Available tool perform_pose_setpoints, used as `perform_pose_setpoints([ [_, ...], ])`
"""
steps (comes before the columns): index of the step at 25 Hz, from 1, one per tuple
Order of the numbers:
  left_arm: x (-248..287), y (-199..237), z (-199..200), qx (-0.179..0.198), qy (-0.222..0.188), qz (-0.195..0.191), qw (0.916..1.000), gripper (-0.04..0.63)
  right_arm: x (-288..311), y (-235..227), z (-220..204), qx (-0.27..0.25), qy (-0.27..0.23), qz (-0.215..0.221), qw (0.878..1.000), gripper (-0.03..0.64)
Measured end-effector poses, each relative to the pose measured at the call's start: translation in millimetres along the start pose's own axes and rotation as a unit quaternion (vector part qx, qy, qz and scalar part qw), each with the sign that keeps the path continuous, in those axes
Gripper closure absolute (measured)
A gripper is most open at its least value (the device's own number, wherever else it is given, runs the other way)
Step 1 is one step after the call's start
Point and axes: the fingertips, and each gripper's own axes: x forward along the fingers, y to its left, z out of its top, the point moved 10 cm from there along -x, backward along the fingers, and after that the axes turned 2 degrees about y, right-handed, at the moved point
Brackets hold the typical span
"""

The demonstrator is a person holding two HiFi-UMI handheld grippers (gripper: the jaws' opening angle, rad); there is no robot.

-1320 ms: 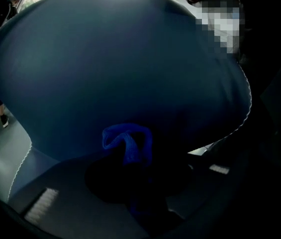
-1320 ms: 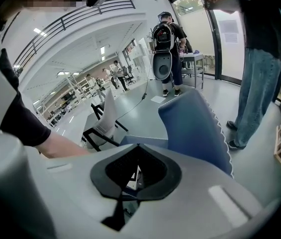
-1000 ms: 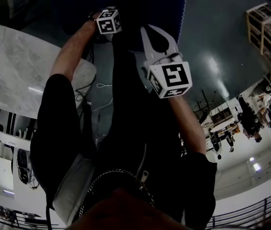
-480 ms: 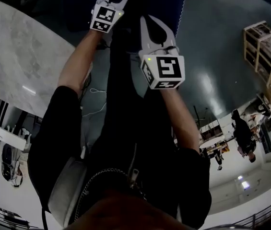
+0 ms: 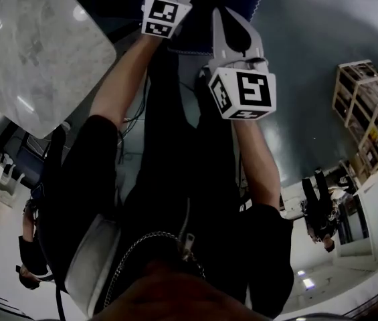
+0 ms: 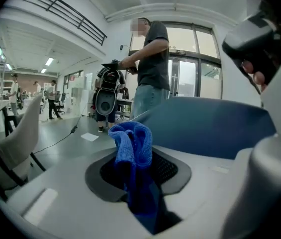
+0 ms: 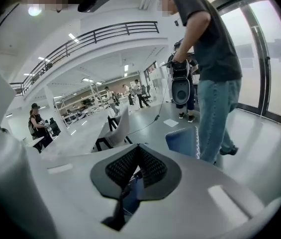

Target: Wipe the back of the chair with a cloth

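Both hand-held grippers have pushed further forward since the earlier frame, the left hand-held gripper [image 6: 139, 173] leading toward the blue chair back [image 6: 210, 126]. Its jaws clench the blue cloth [image 6: 133, 146], which bunches up just short of the chair back. No contact shows, so wiping seems not yet begun. The right hand-held gripper [image 7: 133, 176] is pinched closed, with nothing evident in it.
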Motion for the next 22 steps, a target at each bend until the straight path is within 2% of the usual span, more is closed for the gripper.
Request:
perform_pose_setpoints([
  [5,-38.5,-29.2,2.9,-0.004,-0.009,0.043,0.999,0.482,-41.9,-8.8,-29.2,-0.026,-0.004,0.025,0.999,0.615],
  [10,-104.3,-50.6,-2.7,-0.013,-0.025,0.086,0.9959,0.482,-75.2,2.4,-60.2,-0.06,-0.006,0.049,0.997,0.615],
  [17,-191.5,-135.4,10.1,-0.022,-0.03,0.131,0.9907,0.482,-167.9,-14.3,-91.0,-0.101,-0.025,0.08,0.991,0.615],
  [22,-243.5,-202.4,26.6,-0.032,-0.027,0.129,0.9908,0.482,-229.2,-7.4,-100.3,-0.116,-0.025,0.1,0.988,0.615],
])
